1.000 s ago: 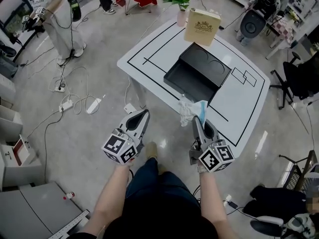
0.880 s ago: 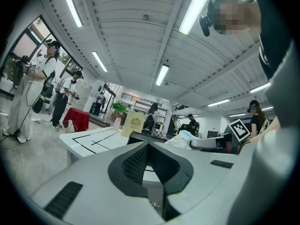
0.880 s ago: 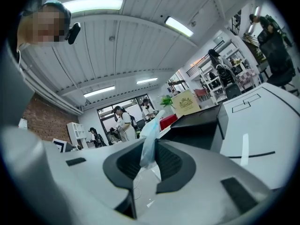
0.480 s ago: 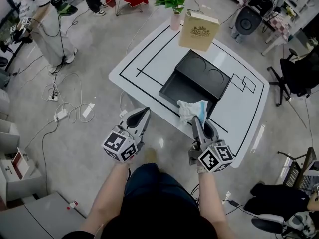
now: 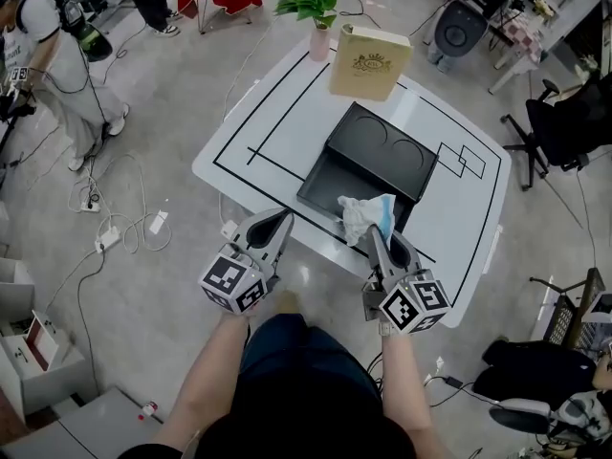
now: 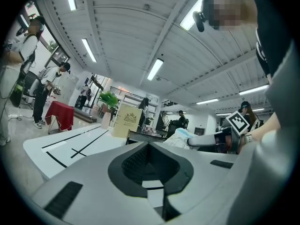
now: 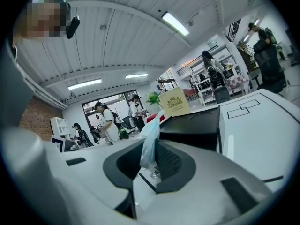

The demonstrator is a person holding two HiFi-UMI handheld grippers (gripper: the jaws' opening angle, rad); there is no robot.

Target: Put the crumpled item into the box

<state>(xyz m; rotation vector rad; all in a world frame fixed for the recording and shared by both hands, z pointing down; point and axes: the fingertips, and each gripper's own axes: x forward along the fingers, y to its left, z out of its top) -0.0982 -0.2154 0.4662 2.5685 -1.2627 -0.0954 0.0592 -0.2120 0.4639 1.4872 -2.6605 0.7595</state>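
**Head view findings: crumpled item clamped at the box's near edge**

Head view showed the right gripper point(image 5: 374, 232) reaching over the near edge of the white table point(image 5: 282, 113). Its jaws were clamped on the crumpled item point(image 5: 366, 213), a white and pale blue wad. The right gripper view confirmed this: a fold of the pale blue material stood pinched between the two ribbed pads and stuck up past the jaw tips.

The crumpled item lay over the near right part of the black box point(image 5: 349, 170) in the head view. Whether it touched the rim could not be determined. The box sat open on the table inside the black marked lines. Two round recesses showed in its far half.

The left gripper point(image 5: 277, 220) was held over the floor point(image 5: 163, 285), just short of the table's near edge and well apart from the box. Its jaws were together, and the left gripper view showed nothing between them.

A beige carton point(image 5: 370, 62) stood upright just behind the box's far end. A potted plant point(image 5: 311, 3) stood beside it at the table's far edge. A person point(image 5: 62, 75) stood on the floor at upper left, and an office chair point(image 5: 559, 132) stood to the right of the table.
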